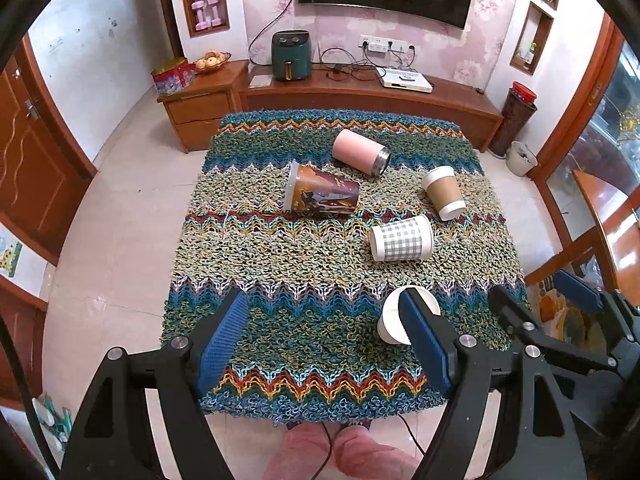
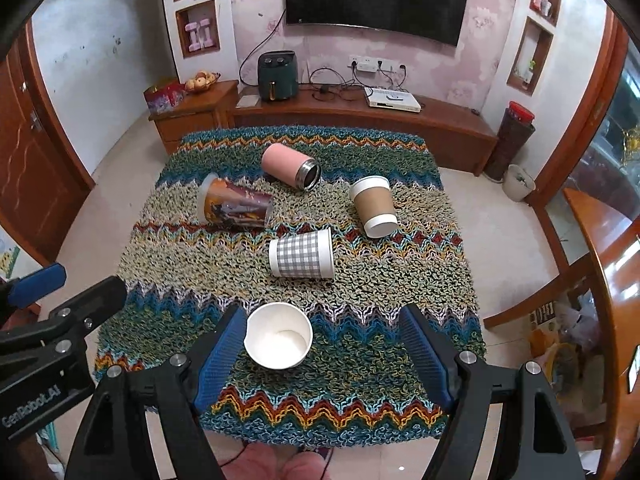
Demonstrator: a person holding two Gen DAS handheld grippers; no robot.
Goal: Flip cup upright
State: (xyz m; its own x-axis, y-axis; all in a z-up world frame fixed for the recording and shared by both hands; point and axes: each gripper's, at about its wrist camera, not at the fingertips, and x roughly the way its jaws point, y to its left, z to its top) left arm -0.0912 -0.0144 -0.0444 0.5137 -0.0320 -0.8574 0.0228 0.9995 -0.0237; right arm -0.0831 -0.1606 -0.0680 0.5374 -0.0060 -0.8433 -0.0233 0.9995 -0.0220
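A white paper cup (image 2: 279, 335) stands upright near the front of the knitted cloth; in the left wrist view (image 1: 394, 322) my right finger partly hides it. Several cups lie on their sides further back: a checked cup (image 2: 302, 253) (image 1: 401, 238), a brown sleeved paper cup (image 2: 374, 205) (image 1: 443, 192), a printed plastic cup (image 2: 236, 205) (image 1: 322, 192) and a pink steel tumbler (image 2: 290, 164) (image 1: 360, 151). My left gripper (image 1: 324, 312) is open and empty above the cloth's front. My right gripper (image 2: 322, 328) is open, its left finger beside the white cup.
The knitted cloth (image 2: 360, 280) covers a small table. A wooden TV cabinet (image 2: 360, 120) with an air fryer (image 2: 277, 76) stands behind. A wooden table edge (image 2: 600, 248) is at the right. My knees (image 1: 348, 456) are below the table's front edge.
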